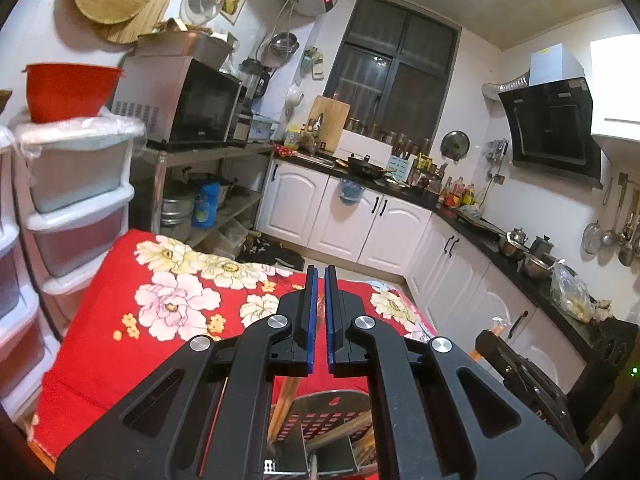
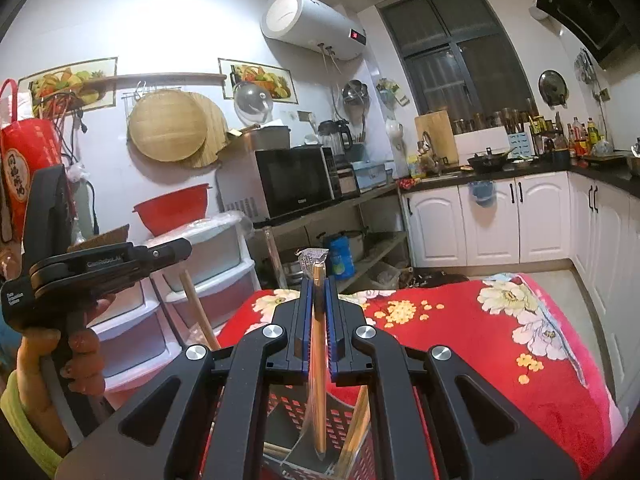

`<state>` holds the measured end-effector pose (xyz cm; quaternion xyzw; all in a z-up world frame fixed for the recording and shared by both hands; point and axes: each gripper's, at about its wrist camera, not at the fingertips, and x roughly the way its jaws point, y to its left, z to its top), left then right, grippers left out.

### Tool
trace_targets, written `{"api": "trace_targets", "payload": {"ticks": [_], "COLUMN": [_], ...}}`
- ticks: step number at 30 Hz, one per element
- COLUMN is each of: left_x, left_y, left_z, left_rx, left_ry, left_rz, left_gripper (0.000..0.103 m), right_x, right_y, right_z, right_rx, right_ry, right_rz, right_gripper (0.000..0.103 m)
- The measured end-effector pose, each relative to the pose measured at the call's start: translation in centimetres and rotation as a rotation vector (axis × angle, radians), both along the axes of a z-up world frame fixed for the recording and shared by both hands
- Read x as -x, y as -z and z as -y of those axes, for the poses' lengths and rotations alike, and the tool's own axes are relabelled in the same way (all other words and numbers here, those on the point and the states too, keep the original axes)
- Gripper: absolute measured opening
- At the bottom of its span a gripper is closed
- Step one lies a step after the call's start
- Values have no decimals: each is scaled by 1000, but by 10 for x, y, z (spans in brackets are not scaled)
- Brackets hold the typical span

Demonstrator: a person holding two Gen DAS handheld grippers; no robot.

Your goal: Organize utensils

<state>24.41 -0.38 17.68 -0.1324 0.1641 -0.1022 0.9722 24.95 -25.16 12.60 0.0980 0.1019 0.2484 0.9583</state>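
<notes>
Two grippers hang over the perforated metal utensil holder (image 2: pixel 304 412), which stands on a red flowered cloth (image 2: pixel 500 340). Directly above the holder, the right gripper (image 2: pixel 319 320) has its blue pads clamped on a wooden chopstick in a clear wrapper (image 2: pixel 319 360); the stick's lower end reaches down into the holder. The left gripper (image 1: pixel 321 316) is also above the holder (image 1: pixel 320 428), jaws together with nothing between them. More wooden sticks (image 1: pixel 332 430) lean inside the holder.

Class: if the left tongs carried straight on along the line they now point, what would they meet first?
Probably the red floral cloth covering the table: the shut left tongs aim slightly downward across it. Depth is unclear; they might pass its far edge toward the white cabinets.
</notes>
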Motion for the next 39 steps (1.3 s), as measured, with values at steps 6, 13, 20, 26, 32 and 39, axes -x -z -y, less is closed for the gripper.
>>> {"api": "trace_targets", "payload": {"ticks": [6, 13, 20, 26, 32, 39], "left_x": [-7, -11, -6, -2, 5, 15], "left_y": [25, 44, 53, 60, 63, 66], "left_z": [-1, 0, -1, -6, -9, -9], "left_rx": [23, 20, 5, 2, -7, -21], "left_ry": [12, 17, 18, 18, 15, 23], "left_rz": [-38, -67, -74, -88, -106, -131], "left_gripper": [0, 0, 0, 0, 0, 2], "right_x": [-3, -7, -9, -7, 2, 9], "right_y": [17, 33, 49, 58, 62, 65], "right_z": [-6, -7, -9, -4, 0, 4], "right_rx": [33, 38, 28, 21, 13, 11], "right_ry": [11, 20, 14, 35, 46, 49], "right_rz": [-17, -51, -98, -134, -142, -157], "right_gripper": [6, 6, 6, 6, 7, 11]}}
